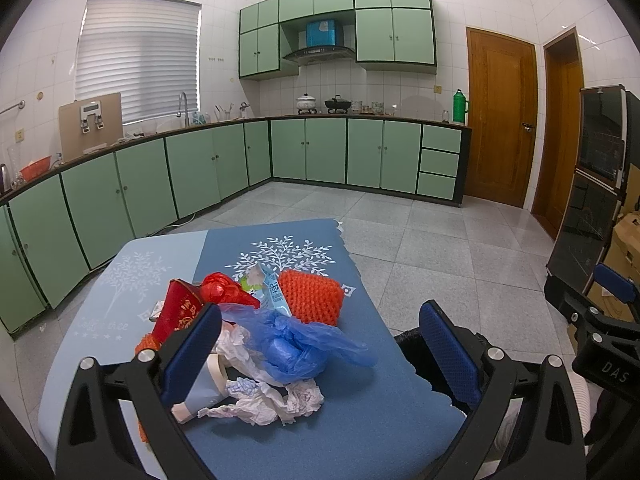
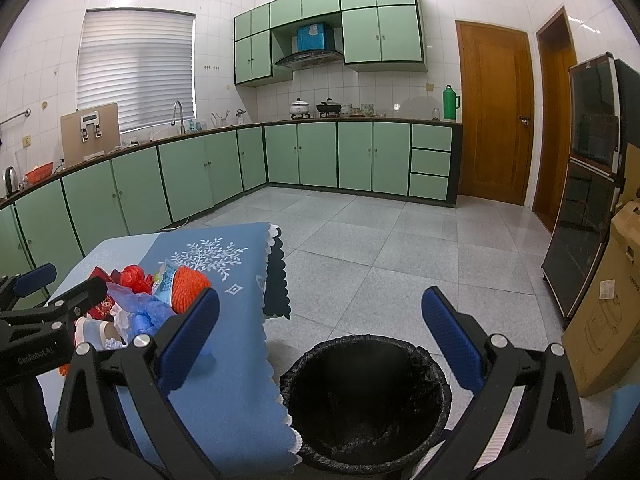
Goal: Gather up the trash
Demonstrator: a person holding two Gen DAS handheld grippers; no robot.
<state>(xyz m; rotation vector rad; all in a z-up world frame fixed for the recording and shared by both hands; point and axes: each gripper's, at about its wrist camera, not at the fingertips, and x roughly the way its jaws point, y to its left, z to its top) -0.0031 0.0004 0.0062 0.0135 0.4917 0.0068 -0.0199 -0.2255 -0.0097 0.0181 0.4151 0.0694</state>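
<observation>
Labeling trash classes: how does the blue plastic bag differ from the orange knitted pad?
The blue plastic bag is thin, translucent and crumpled; the orange knitted pad is opaque, thick-textured and roughly square. The bag lies nearer the left tool, the pad behind it. Both rest on the blue tablecloth.

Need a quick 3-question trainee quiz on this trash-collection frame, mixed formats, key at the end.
1. True or false: the black-lined trash bin already has trash in it.
2. Multiple choice: what lies nearest the left hand-held gripper between its fingers? A) crumpled blue plastic bag B) green thermos C) cardboard box
3. Fill in: the orange knitted pad lies on the ____ tablecloth.

Key
1. False: only the black liner shows inside; the right hand-held gripper hangs open above it.
2. A: the bag sits in the pile with white crumpled paper and a red carton.
3. blue
</observation>
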